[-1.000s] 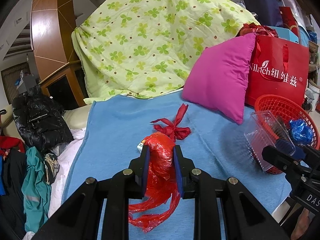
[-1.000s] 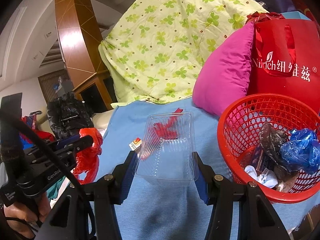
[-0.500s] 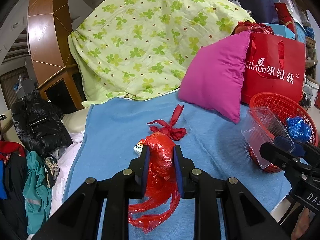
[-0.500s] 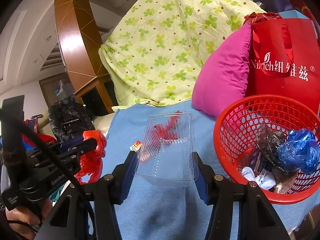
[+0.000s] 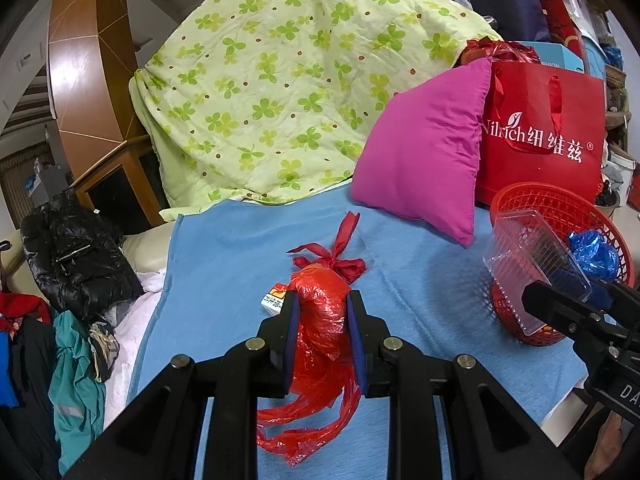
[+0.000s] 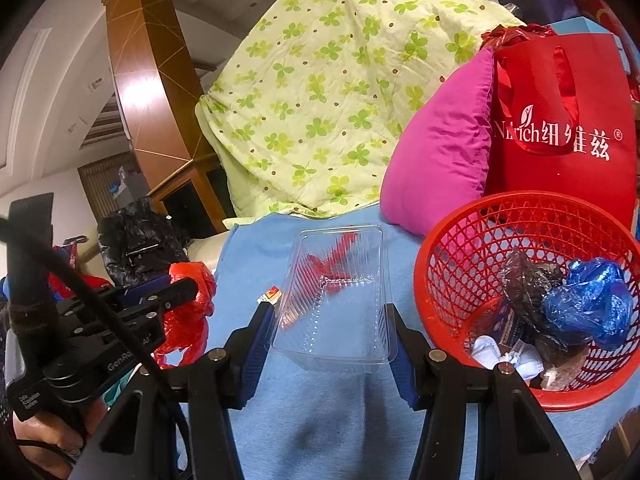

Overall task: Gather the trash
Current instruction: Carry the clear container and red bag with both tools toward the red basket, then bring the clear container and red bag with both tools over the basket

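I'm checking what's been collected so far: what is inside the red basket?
In the basket: a blue bag, a dark crumpled bag, white paper and a clear wrapper. Anything beneath them is covered.

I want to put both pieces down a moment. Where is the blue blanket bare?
Bare blue blanket lies between the green quilt and the knotted red bag, and left of the red basket. It is crowded around the pink pillow and basket.

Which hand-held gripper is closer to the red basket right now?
Right. The right hand-held gripper, holding the clear tray, is just beside the basket. The left hand-held gripper, clamping the red bag, is farther off across the blue blanket.
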`<state>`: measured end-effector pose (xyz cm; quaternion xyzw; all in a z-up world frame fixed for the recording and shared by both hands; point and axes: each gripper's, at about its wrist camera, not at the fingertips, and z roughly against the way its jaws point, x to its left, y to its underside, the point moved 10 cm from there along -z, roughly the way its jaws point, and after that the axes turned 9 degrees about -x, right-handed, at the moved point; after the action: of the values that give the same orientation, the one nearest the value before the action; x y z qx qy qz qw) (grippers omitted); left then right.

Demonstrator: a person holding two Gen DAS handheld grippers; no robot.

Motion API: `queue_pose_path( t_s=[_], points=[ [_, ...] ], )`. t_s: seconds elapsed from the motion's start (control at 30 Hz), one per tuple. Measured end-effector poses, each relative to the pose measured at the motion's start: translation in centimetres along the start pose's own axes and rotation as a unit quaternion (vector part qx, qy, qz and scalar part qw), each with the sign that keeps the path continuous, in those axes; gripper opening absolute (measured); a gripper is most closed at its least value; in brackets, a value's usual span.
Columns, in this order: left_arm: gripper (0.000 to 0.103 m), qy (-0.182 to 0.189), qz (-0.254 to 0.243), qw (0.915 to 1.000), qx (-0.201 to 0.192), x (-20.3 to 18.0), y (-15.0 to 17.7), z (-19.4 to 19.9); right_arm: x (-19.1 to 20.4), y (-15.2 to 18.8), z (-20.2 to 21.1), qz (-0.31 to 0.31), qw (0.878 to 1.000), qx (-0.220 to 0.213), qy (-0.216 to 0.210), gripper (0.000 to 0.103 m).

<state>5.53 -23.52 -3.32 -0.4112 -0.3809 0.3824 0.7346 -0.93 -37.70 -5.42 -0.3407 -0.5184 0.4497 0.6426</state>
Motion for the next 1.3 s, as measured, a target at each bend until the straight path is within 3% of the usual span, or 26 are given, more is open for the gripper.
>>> queue_pose_path(
  t_s=[1.3],
  points=[
    [0.025,0.032,-0.046,0.9982,-0.021,-6.2,-2.8,1.0,-4.5,-2.6,4.3,-0.043,0.997,-0.057,0.014,0.057]
  ],
)
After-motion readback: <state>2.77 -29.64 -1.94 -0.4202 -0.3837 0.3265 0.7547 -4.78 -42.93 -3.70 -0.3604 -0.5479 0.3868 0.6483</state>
